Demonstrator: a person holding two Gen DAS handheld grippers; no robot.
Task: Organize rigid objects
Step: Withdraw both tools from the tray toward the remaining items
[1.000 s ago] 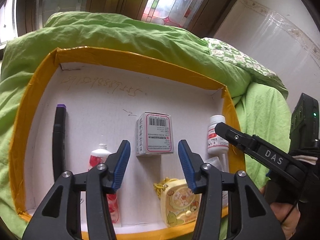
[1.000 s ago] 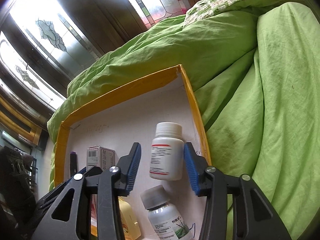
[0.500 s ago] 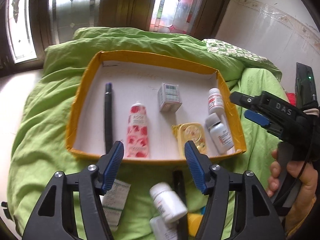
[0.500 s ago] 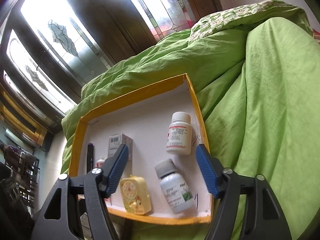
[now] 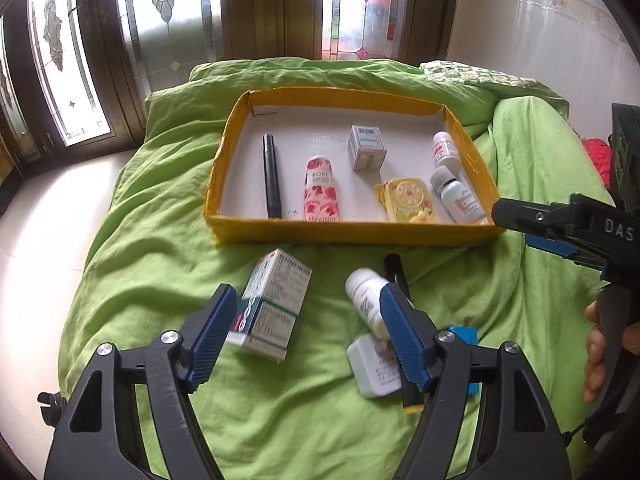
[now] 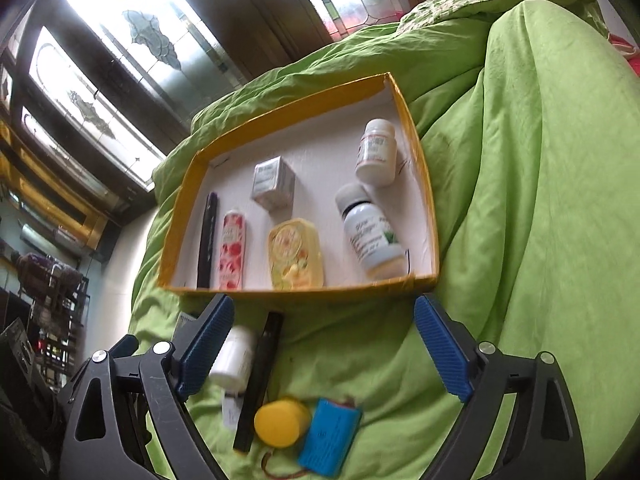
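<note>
Both grippers, left (image 5: 306,334) and right (image 6: 324,346), have backed off the tray (image 5: 352,231), jaws opening and empty; next, straddle the carton (image 5: 272,306) squarely across its narrow faces.

A bed under a rumpled lime-green duvet (image 5: 152,240) fills the ground ahead of both hand-held grippers, with a leaf-patterned pillow (image 5: 472,74) at its far right corner. Beyond it stand dark wooden window frames (image 5: 256,12) holding leaded, frosted glass panes (image 5: 176,20) that glow with daylight. To the right rises a pale wall (image 5: 532,28); to the left, below the bed, lies pale floor (image 5: 36,216).
</note>
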